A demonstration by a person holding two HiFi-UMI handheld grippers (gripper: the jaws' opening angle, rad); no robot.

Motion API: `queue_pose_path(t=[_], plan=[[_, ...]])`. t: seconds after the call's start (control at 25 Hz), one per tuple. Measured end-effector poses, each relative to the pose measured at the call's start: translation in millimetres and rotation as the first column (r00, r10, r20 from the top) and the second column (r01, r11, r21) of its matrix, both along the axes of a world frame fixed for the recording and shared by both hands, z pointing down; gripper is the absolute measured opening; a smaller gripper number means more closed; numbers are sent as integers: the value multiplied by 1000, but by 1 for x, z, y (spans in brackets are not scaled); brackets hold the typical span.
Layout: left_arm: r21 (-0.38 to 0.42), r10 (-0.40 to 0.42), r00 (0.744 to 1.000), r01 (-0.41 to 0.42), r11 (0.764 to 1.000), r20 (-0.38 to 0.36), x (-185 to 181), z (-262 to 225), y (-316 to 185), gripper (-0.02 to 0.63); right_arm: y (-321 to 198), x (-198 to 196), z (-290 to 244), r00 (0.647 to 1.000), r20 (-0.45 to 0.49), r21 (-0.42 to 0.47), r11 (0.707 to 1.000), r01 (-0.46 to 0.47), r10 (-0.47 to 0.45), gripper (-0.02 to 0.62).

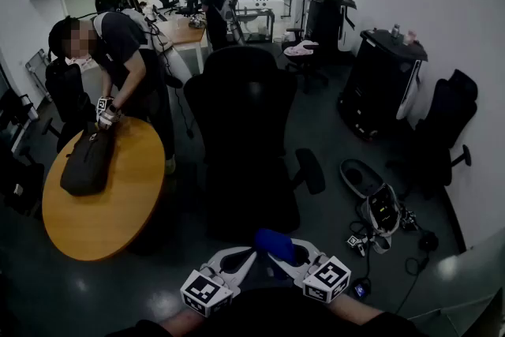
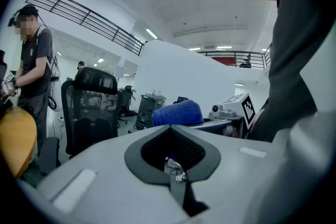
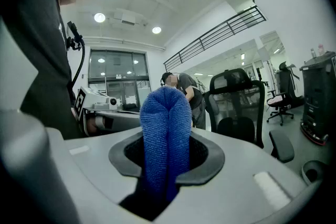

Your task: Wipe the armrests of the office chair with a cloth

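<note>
The black high-backed office chair [image 1: 245,138] stands just ahead of the person, its back turned toward them, well short of reach from where both tools hover low in the head view. To its left is the round orange-brown wooden bench [image 1: 102,201], where another person bends over a black bag [image 1: 87,162]; the walk-up should probably keep to the chair's open right side.

One padded black armrest [image 1: 309,170] juts out on that side and looks like the natural first target. The opposite armrest I cannot make out.

The folded blue microfibre cloth [image 3: 167,128] is in the right tongs [image 3: 167,165], which are clamped on it. A thick rounded fold stands proud above the tips. That fold should meet the pad first, laid flat along its length and drawn end to end, so plastic tips do not scrape the upholstery.

The left tongs [image 2: 178,178] are closed and carry nothing. They sit just beside the cloth. A sensible use for them is to steady the chair back, since a chair on castors will likely roll or swivel under a wiping push.
</note>
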State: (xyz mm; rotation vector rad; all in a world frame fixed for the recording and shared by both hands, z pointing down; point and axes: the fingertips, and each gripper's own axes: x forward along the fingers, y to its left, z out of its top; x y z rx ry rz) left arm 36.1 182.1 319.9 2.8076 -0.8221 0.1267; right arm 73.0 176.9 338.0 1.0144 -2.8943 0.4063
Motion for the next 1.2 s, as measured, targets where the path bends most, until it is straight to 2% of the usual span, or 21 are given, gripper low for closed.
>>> queue_pose_path(t=[0.44, 0.72, 1.2], plan=[[-3, -3, 1000, 3, 1000, -1, -2, 2, 0, 17, 0, -2, 3, 1000, -1, -8, 1000, 1, -1, 130], [-13, -15, 1000, 15, 1000, 4, 1, 8, 1, 17, 4, -3, 3, 999, -1, 1, 999, 35, -35, 130], [-35, -78, 996, 79, 996, 33, 17, 9, -3, 17, -5, 15, 7, 996, 40, -29, 996, 84, -82, 130]])
